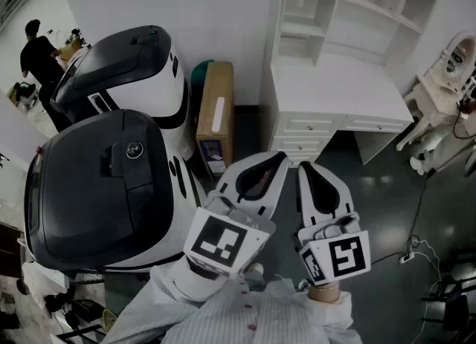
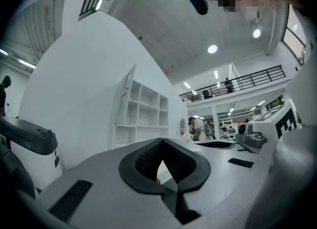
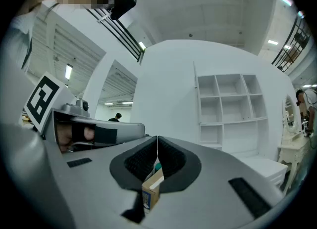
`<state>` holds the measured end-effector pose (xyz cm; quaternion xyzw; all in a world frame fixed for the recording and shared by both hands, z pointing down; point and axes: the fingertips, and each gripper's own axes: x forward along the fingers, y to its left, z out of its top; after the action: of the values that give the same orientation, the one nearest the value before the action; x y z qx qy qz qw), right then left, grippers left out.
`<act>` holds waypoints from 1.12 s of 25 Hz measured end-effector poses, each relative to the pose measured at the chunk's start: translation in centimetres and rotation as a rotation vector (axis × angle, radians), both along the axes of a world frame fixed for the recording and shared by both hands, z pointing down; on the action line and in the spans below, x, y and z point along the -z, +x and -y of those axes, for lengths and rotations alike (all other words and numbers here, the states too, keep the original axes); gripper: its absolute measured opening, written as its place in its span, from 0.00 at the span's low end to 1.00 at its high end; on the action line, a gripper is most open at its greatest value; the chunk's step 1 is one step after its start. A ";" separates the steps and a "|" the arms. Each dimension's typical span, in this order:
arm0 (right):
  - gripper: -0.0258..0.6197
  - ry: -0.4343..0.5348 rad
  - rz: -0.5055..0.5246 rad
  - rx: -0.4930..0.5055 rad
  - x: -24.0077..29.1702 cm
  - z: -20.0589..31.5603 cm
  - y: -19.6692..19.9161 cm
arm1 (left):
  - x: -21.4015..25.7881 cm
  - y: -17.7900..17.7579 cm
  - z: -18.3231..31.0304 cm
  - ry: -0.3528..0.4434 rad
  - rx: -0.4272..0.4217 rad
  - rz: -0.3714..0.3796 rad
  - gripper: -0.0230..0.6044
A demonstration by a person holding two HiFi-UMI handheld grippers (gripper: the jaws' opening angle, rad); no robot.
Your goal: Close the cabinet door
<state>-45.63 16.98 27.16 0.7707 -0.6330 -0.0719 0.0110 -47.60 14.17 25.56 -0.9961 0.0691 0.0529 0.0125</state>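
A white desk [image 1: 338, 90] with an open shelf unit [image 1: 357, 1] stands ahead at the upper right, with drawers [image 1: 309, 123] along its front. Below the desk top's right end a white panel [image 1: 379, 145] juts out at an angle. Both grippers are held side by side close to my body, well short of the desk. My left gripper [image 1: 281, 155] has its jaws together with nothing between them, tips meeting [image 2: 161, 140]. The right gripper [image 1: 303, 166] is shut too, tips touching [image 3: 157, 138]. The shelf unit [image 3: 230, 107] shows beyond it.
Two large white-and-black machines [image 1: 97, 186] [image 1: 126, 64] fill the left. A tall cardboard box [image 1: 216, 116] leans between them and the desk. A white chair [image 1: 439, 105] stands at the far right. A cable and plug [image 1: 409, 253] lie on the dark floor. A person [image 1: 37, 56] stands far left.
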 end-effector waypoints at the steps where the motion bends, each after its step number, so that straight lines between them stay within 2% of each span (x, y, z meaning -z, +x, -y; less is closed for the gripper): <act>1: 0.06 0.001 0.001 0.000 0.0 -0.2 0.1 | 0.0 0.2 -0.2 0.001 -0.001 0.000 0.05; 16: 0.06 0.026 0.000 -0.015 -0.4 -5.0 2.1 | -0.7 2.3 -4.1 0.009 0.017 0.006 0.05; 23: 0.06 -0.002 0.038 -0.034 -2.1 -6.7 3.9 | -2.2 4.2 -5.2 0.020 0.010 0.062 0.05; 28: 0.06 -0.010 0.050 -0.040 -3.1 -6.1 6.1 | -3.4 6.5 -4.7 0.013 0.009 0.079 0.05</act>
<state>-39.52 23.06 30.25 0.7848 -0.6178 -0.0491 0.0004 -41.10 18.84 28.92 -0.9970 0.0729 0.0140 0.0218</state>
